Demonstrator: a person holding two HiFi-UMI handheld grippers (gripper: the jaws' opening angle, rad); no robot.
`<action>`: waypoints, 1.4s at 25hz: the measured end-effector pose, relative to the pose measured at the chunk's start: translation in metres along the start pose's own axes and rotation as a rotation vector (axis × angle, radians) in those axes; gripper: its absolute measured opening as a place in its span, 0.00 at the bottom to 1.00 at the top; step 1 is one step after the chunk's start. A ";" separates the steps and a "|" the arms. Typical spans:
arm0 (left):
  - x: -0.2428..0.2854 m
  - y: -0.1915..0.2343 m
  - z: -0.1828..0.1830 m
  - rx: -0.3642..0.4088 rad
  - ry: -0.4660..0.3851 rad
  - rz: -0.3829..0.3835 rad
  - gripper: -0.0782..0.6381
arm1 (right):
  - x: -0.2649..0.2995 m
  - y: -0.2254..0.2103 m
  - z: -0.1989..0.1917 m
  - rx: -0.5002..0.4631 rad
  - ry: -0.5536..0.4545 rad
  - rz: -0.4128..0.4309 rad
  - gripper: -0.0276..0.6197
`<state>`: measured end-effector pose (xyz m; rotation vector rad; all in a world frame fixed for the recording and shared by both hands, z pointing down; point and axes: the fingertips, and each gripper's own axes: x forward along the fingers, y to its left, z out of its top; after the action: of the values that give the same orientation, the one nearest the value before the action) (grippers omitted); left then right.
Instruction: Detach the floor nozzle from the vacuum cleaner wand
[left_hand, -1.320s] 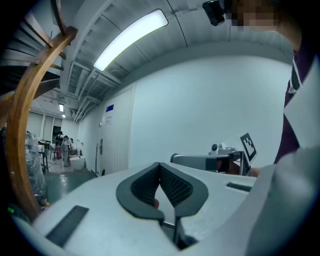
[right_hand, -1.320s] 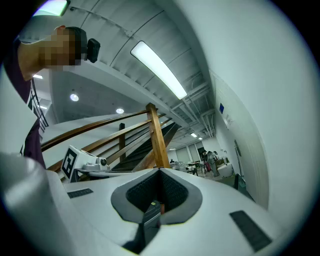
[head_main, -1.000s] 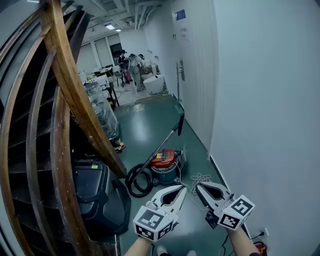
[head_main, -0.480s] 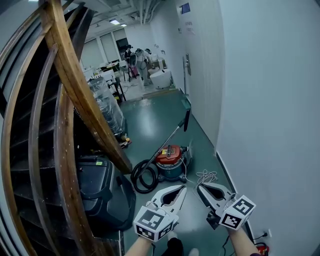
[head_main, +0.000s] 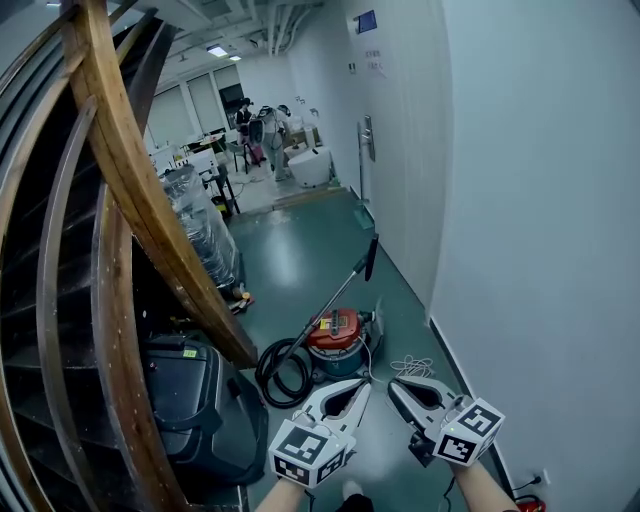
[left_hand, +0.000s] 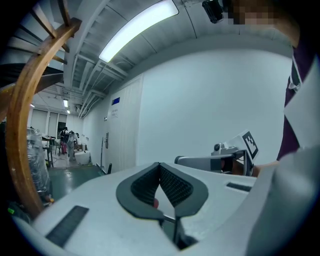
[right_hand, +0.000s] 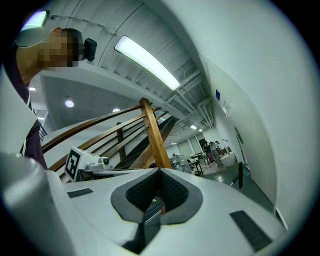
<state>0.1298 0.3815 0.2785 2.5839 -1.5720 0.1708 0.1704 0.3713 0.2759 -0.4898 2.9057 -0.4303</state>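
Corridor with a green floor (head_main: 300, 250) and a plain white wall (head_main: 540, 220) along the right. A curved wooden stair rail (head_main: 135, 180) fills the left side. A bulky black plastic case (head_main: 200, 395) sits under it, and plastic-wrapped furniture (head_main: 205, 225) stands further back. People (head_main: 255, 122) are far off at the corridor end, too small to detail.

A red-topped canister vacuum cleaner (head_main: 338, 335) sits on the floor ahead, near the wall. Its black hose (head_main: 282, 372) is coiled at its left, and a loose white cord (head_main: 410, 367) lies on the floor at its right. A thin metal wand (head_main: 330, 305) slants up from the hose toward the wall. The black floor nozzle (head_main: 371, 257) is on the wand's raised far end, off the floor and attached. The hose coil and cord are the things lying closest to the tongs.

The left gripper (head_main: 362, 383) and right gripper (head_main: 394, 386) are side by side low in the head view, pointing toward the vacuum and apart from it. On both, the jaws are closed tip to tip, gripping nothing and touching nothing.
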 end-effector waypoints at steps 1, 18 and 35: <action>0.003 0.008 0.001 -0.003 -0.001 -0.007 0.12 | 0.008 -0.003 0.000 0.000 0.000 -0.005 0.07; 0.019 0.107 -0.007 -0.050 0.001 -0.077 0.12 | 0.099 -0.040 -0.014 0.014 0.026 -0.096 0.07; 0.123 0.170 -0.006 -0.074 0.034 -0.081 0.12 | 0.153 -0.153 0.001 0.062 0.016 -0.096 0.07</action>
<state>0.0345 0.1971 0.3097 2.5688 -1.4313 0.1454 0.0730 0.1796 0.3048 -0.6216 2.8824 -0.5377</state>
